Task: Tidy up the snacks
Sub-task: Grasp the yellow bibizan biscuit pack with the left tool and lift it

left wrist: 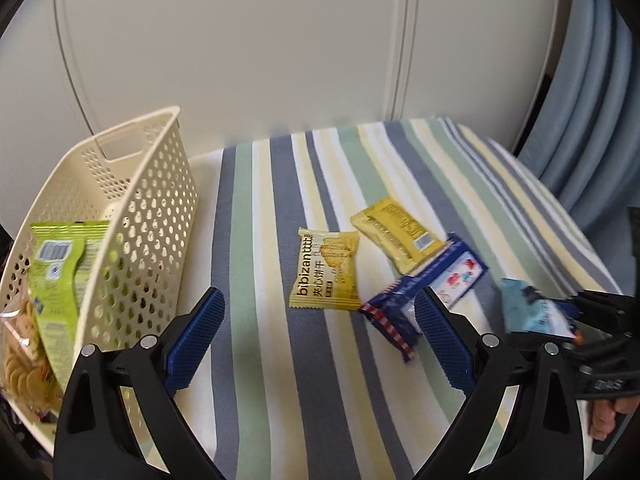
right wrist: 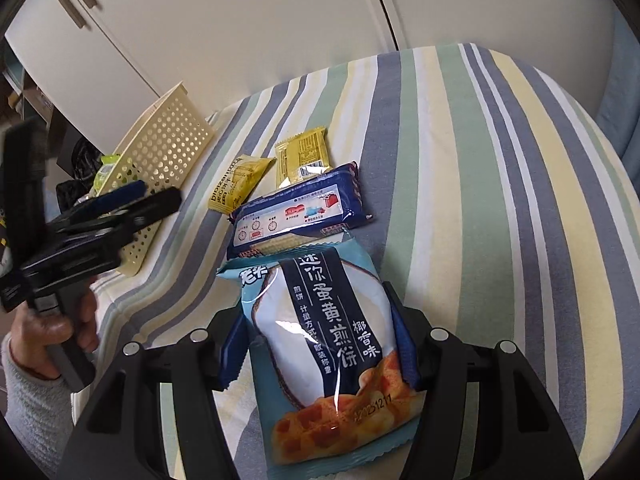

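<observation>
off the left finger of the left gripper [left wrist: 318, 344] stands the cream basket [left wrist: 132, 208], already holding a green packet [left wrist: 60, 276] and a bag of round crackers [left wrist: 24, 356]; this gripper's jaws are spread wide with nothing between them. ahead of its fingertips lie a yellow biscuit packet [left wrist: 326, 268] and, a little further, a second yellow packet [left wrist: 396, 234], while a dark blue wafer packet [left wrist: 424, 292] touches the front of its right finger. further right, the right gripper [right wrist: 318, 336] is clamped on a light blue cookie packet [right wrist: 328, 356], its blue pads [right wrist: 404, 340] pressing the packet's two long edges with the packet sticking out forward past the tips and partly covering the wafer packet. the step in hand looks like carrying this packet to the basket: it would be best to lift it straight up so it does not drag the wafer packet beneath, keep the squeeze gentle because the contents are probably brittle, swing over the basket rim and release low, with the left gripper kept out of the path. everything rests on a soft cloth [left wrist: 280, 400] striped in grey, green, yellow and white, which may give under pressure. behind it are pale cupboard doors [right wrist: 240, 20], and off to the right blue padding [left wrist: 592, 120].
</observation>
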Action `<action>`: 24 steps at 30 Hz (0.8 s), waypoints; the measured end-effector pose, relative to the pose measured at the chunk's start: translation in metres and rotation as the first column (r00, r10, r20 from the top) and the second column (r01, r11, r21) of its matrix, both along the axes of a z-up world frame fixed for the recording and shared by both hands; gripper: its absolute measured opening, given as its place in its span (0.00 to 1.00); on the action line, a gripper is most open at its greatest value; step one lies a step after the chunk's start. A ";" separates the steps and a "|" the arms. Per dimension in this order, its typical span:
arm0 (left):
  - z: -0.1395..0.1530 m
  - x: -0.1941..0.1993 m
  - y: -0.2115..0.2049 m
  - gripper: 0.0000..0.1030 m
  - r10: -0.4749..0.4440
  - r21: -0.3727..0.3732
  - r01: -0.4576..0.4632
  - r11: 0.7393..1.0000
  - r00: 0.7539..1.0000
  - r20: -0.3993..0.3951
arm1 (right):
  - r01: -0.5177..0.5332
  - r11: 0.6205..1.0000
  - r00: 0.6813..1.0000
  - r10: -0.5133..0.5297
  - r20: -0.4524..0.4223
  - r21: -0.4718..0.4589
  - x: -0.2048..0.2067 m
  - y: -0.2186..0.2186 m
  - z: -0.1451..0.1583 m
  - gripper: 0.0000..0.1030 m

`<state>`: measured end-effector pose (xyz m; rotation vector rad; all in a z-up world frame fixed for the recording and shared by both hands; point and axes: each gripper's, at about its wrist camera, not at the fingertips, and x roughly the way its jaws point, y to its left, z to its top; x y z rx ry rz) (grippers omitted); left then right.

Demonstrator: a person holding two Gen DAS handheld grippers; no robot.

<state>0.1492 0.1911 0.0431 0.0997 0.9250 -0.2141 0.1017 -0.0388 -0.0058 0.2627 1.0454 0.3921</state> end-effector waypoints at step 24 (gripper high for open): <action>-0.067 0.093 -0.055 0.73 -0.010 0.081 0.026 0.996 0.980 -0.200 | 0.001 0.999 1.000 -0.002 0.005 0.046 -0.001 -0.004 -0.001 0.58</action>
